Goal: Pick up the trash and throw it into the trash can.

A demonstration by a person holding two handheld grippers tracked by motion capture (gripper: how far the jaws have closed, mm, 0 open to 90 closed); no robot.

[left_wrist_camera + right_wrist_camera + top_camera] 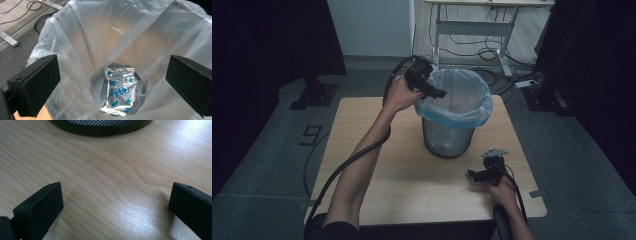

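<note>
A black mesh waste bin lined with a pale blue plastic bag stands in the middle of the wooden table. My left gripper hangs over the bin's left rim, open, nothing between its jaws. Along those jaws, a silver foil packet with blue print lies at the bottom of the bag. My right gripper rests low over the table at the front right, open and empty, facing the bin's base.
The table's front and left parts are bare wood. A black cable trails from the left gripper along the forearm. Beyond the table stand a desk frame and loose floor cables. Dark curtains flank both sides.
</note>
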